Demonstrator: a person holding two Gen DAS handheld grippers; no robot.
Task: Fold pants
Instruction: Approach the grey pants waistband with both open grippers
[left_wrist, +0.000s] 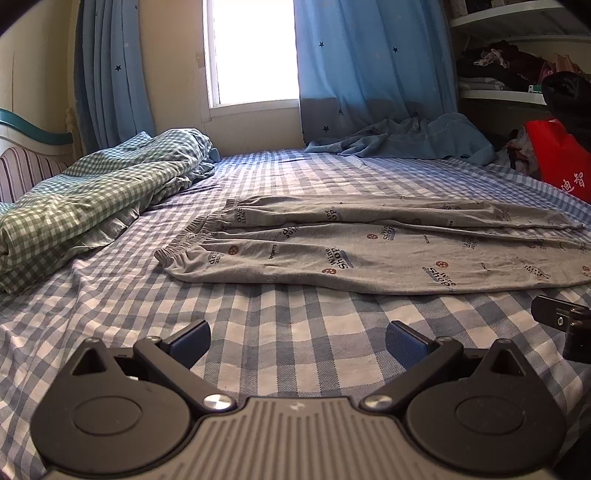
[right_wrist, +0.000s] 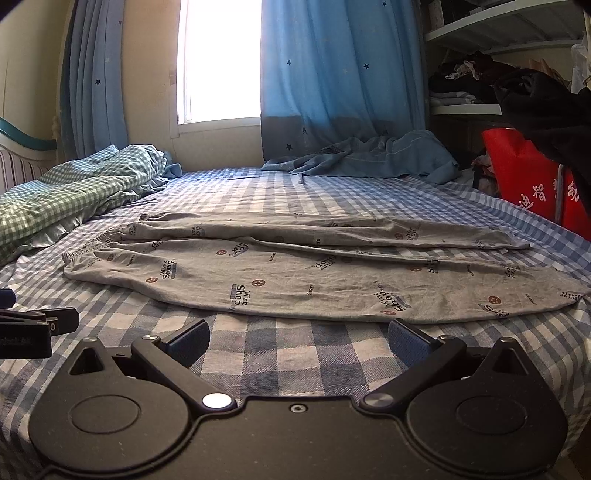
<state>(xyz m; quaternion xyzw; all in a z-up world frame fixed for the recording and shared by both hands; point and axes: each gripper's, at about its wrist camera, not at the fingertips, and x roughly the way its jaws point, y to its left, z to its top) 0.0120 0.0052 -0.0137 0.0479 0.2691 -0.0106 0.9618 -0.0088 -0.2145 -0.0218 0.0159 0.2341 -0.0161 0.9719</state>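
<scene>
Grey printed pants (left_wrist: 362, 247) lie flat across the blue checked bed sheet (left_wrist: 280, 325), one leg laid over the other, elastic waistband at the left and leg ends at the right. The same pants (right_wrist: 295, 269) fill the middle of the right wrist view. My left gripper (left_wrist: 297, 341) hovers open over bare sheet, short of the pants' near edge. My right gripper (right_wrist: 298, 341) is open too, its right finger (right_wrist: 406, 341) just short of the pants' hem edge. Each gripper shows at the edge of the other's view, the right gripper (left_wrist: 565, 325) and the left gripper (right_wrist: 33, 328).
A rumpled green checked quilt (left_wrist: 92, 195) lies at the left by the headboard (left_wrist: 33, 147). A blue garment (left_wrist: 406, 138) is heaped at the far edge under blue star curtains (left_wrist: 369, 66). A red bag (left_wrist: 561, 162) and cluttered shelves (left_wrist: 509, 70) stand at the right.
</scene>
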